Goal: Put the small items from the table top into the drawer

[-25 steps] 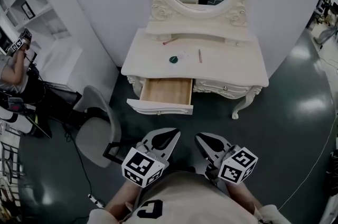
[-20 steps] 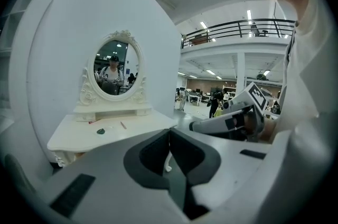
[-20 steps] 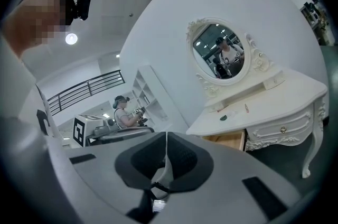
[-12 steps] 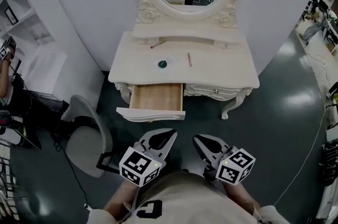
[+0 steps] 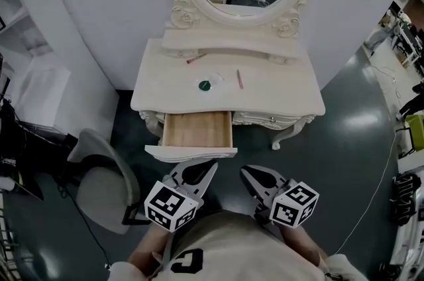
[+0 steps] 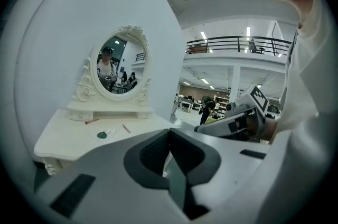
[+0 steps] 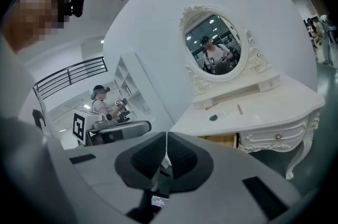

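Small items, a green disc [image 5: 204, 85], a pink pen [image 5: 239, 79] and a red stick [image 5: 196, 58], all lie on the dressing-table top [image 5: 285, 93]. The open drawer [image 5: 197, 129] looks empty, so nothing is stowed yet. Near its front, the left gripper [image 5: 205, 170] and right gripper [image 5: 250, 175] have jaws closed on nothing.

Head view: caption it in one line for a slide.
Left gripper and right gripper, shut and empty, face a vanity: drawer open, green disc on top.

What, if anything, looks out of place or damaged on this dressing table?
Nothing stands out. The drawer is pulled open and looks empty; the green round item, the pink stick and the red stick lie flat on the table top.
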`<control>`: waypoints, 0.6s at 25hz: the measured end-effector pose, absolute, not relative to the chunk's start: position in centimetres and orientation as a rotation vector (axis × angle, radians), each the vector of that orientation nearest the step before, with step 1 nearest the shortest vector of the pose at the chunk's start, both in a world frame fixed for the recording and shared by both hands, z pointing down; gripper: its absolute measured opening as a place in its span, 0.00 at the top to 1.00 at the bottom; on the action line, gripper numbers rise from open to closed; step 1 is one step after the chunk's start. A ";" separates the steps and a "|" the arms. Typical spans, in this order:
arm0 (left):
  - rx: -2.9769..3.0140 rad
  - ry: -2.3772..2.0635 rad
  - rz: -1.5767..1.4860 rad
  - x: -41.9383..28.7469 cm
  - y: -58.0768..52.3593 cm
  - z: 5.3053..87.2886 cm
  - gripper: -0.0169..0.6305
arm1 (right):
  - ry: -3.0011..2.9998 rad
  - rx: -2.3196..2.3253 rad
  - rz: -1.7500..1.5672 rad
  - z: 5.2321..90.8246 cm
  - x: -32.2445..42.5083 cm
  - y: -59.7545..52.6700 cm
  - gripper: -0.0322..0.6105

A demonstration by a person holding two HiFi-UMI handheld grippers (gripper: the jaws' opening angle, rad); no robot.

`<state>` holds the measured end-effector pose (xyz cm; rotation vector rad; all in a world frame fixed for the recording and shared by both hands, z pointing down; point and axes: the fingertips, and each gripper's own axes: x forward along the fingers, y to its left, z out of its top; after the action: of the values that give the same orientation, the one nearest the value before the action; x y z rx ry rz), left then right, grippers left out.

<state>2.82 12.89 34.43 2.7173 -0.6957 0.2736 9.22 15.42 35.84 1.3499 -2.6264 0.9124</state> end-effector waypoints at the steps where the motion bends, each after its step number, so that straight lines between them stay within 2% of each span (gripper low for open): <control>1: 2.715 -0.696 0.270 2.2 12.4 34.5 0.89 | -2.618 1.349 0.911 35.9 8.7 14.9 0.90; 15: 2.714 -0.640 0.234 -1.2 8.5 35.0 0.89 | -2.539 1.362 0.905 36.2 5.1 10.7 0.90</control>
<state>-1.24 8.46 35.04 2.7136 -0.6402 0.2336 5.12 10.67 36.22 1.3618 -2.5393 0.9049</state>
